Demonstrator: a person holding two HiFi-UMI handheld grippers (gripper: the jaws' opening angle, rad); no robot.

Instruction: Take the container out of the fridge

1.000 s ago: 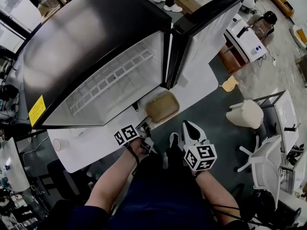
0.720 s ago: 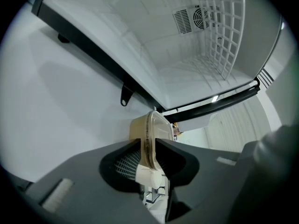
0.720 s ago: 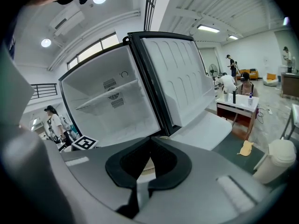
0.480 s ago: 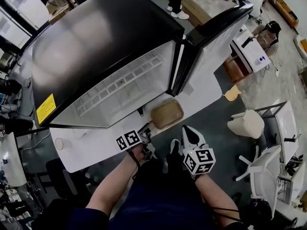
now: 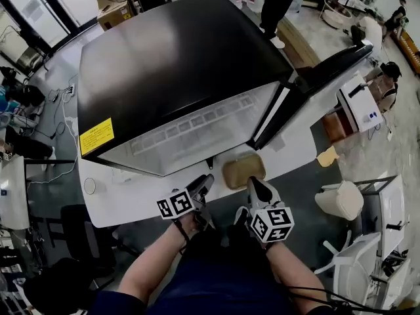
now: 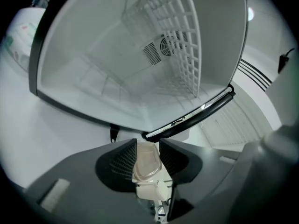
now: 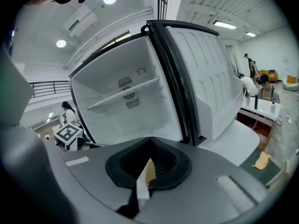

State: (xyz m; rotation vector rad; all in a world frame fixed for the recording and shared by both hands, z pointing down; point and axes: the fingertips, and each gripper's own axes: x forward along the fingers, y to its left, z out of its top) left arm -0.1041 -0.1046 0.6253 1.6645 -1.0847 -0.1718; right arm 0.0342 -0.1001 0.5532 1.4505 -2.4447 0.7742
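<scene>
**A:** Head view first. Which way does the container lie from each tool?

**B:** The container lies flat on the white surface, outside the open fridge. It is between the tools and the fridge mouth, near the foot of the door. It is straight ahead of the right tool, whose tip meets its near edge. From the left tool it is ahead and to the right, just beside the tip. Its long side runs across the right tool's line.

**A:** And the left gripper view?

**B:** The jaws stand wide apart. The container shows end-on in the gap, its length running away along the tool's line. I see no squeeze on it, so I read this tool as loose.

**A:** Right gripper view?

**B:** Those jaws stand almost together, with a thin tan sliver of the container between the pads. I take that for its rim, pinched.

**A:** So what does the next move turn on?

**B:** The right tool is the nearer one, and it is the one on the rim. Any carry would go back toward that tool, away from the fridge mouth. With the container already outside, the taking-out looks as good as done.
</scene>
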